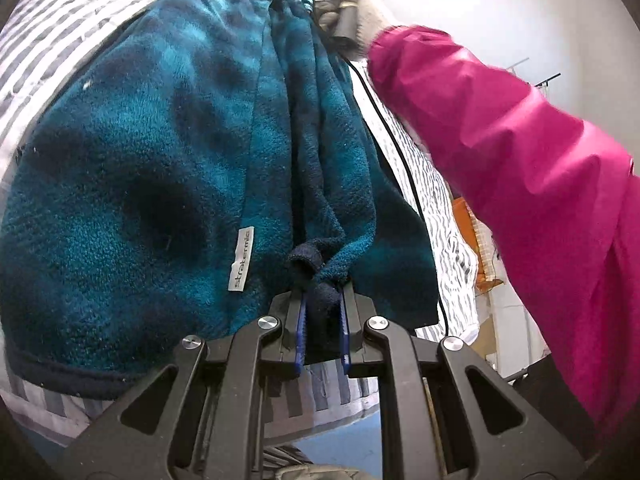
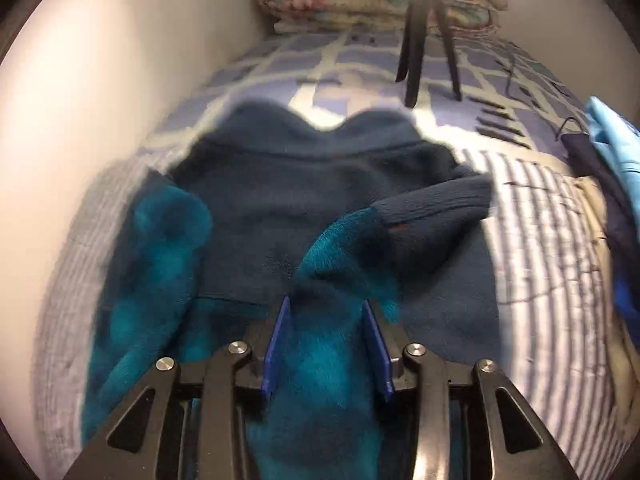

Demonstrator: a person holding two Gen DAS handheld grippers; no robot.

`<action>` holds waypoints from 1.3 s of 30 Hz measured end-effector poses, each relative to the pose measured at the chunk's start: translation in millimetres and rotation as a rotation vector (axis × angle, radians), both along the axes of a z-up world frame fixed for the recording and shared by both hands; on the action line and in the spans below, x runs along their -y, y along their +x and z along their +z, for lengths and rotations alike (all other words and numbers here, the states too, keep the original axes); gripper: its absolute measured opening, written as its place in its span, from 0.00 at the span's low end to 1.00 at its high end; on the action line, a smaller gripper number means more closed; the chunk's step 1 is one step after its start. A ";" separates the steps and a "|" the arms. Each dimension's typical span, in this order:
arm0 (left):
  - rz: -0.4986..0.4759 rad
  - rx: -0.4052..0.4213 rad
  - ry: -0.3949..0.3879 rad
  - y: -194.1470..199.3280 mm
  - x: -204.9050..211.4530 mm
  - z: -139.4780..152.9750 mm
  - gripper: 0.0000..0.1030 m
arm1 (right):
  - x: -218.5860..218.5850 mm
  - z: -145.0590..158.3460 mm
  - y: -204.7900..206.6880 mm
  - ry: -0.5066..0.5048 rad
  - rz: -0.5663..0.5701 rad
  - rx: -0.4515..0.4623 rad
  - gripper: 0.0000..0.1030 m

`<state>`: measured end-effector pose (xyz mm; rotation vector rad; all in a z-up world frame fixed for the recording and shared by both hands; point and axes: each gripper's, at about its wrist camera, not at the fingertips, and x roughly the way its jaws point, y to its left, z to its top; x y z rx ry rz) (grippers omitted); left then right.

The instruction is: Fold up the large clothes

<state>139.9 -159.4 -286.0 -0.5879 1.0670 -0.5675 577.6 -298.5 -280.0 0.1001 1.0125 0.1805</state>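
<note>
Left hand-held gripper (image 1: 323, 322) pinches my fleece's (image 1: 132, 168) hem, right hand-held gripper (image 2: 326, 334) loosely straddles the sleeve (image 2: 400, 232), which could slip and unfold.

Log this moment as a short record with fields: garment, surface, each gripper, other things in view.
garment: teal and navy fleece top, spread out, one navy-cuffed sleeve laid across its body
surface: striped and checked bedding
left gripper: jaws shut on a dark bunched edge of the fleece
right gripper: a teal fold lies between the jaws; picture blurred, grip unclear
person: pink sleeve, gloved hand on the far gripper's handle
other: tripod, folded quilt by the wall, clothes pile at right
</note>
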 end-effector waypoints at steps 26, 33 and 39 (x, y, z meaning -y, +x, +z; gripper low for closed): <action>0.228 0.107 0.127 -36.8 -115.1 56.0 0.67 | 104.9 -7.9 -433.7 0.392 0.014 -0.153 0.60; 0.222 -0.162 -0.007 18.3 -128.9 -6.1 0.69 | 86.5 -36.8 -429.3 0.504 0.077 -0.205 0.72; 0.155 -0.144 0.028 30.6 -101.4 -15.4 0.14 | 69.8 -65.3 -417.5 0.566 0.145 -0.273 0.43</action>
